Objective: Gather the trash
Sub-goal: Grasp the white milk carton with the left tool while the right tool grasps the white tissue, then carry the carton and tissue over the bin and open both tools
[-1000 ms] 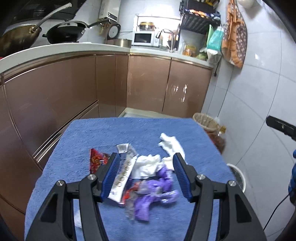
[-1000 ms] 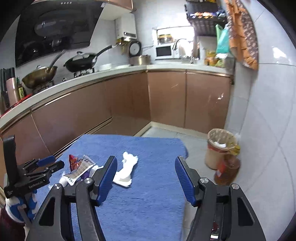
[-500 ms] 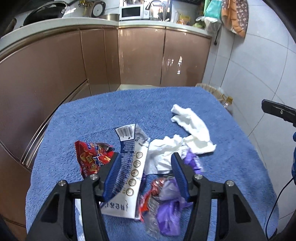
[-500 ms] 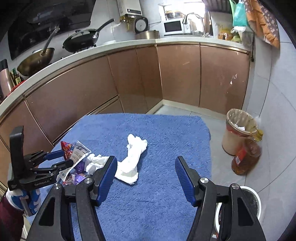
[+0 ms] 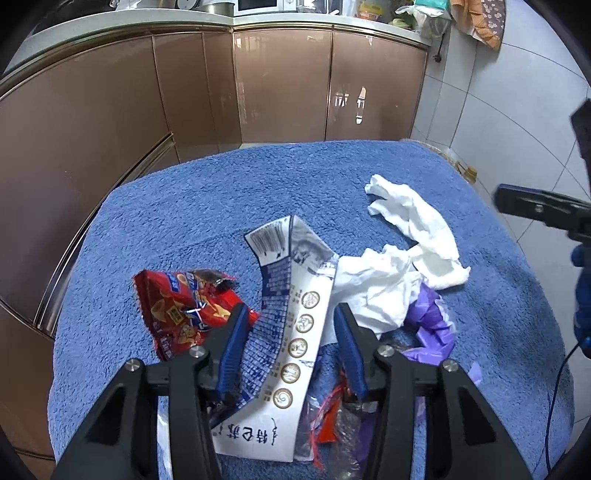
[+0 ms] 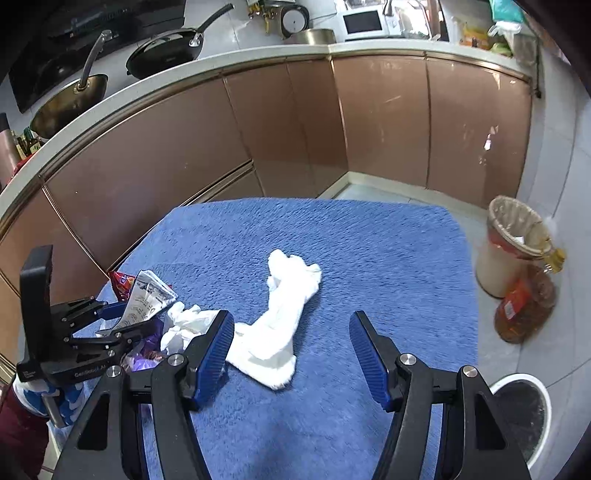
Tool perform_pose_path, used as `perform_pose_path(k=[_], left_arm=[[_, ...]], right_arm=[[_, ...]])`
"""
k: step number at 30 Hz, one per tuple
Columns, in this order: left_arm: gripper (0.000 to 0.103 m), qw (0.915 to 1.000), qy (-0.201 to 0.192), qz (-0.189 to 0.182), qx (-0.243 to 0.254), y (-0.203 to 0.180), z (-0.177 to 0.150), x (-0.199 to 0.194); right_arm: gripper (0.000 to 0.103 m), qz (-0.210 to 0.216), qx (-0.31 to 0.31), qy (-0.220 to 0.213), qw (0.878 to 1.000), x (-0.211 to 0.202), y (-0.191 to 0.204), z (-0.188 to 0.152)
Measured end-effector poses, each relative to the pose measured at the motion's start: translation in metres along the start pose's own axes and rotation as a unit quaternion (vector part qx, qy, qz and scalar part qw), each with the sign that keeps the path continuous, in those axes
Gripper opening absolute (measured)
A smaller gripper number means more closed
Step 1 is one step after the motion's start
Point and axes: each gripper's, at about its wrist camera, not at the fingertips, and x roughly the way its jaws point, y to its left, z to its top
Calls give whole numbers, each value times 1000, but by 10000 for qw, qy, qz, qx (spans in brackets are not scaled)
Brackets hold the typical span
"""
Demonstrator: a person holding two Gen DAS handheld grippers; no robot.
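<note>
Trash point(image 5: 369, 295) lay heaped at the bench's point(image 5: 221, 206) six o'clock edge: light, crinkly, slippery wrappers, soft tissue. Your left gripper point(image 5: 291, 328) had just been closing, carton wrapper point(image 5: 291, 325) between its jaws, not yet pinched. Right gripper point(image 6: 291, 343) hovered half-open, empty. Pinch a fold.

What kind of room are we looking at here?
A home kitchen, it seems: a wok and a black frying pan sit on the counter, a white microwave stands further along, and brown cabinets run beneath.

Brown cabinets point(image 6: 384, 122), white counter point(image 6: 192, 70), tiled floor point(image 6: 546, 354)
</note>
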Motion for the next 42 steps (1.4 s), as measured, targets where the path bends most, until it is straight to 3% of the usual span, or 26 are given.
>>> perform_pose_path(k=[5, 13, 16, 20, 21, 24, 33, 37, 42], left_arm=[[43, 9998, 63, 87, 152, -3, 2, 7], [35, 9998, 144, 130, 5, 5, 4, 19], [31, 9999, 91, 146, 14, 5, 2, 17], [29, 9998, -8, 176, 6, 4, -1, 10], [28, 9998, -45, 183, -11, 4, -2, 6], [28, 9996, -200, 202, -44, 4, 0, -8], [28, 9967, -729, 365, -54, -9, -2, -66], [28, 9929, -1036, 588, 37, -25, -6, -98], [28, 9886, -1367, 614, 128, -46, -10, -134]], right_arm=[[62, 188, 184, 262, 9993, 33, -5, 4], [47, 405, 387, 671, 9962, 78, -9, 4], [37, 443, 415, 750, 9953, 85, -11, 2], [15, 484, 435, 730, 9952, 87, -11, 0], [10, 494, 414, 692, 9955, 84, -10, 0], [9, 537, 256, 540, 9968, 70, -3, 0], [8, 550, -74, 27, 9985, -1, 23, 4], [8, 525, -173, -149, 9984, -32, 32, 0], [8, 476, -295, -348, 9978, -67, 42, -7]])
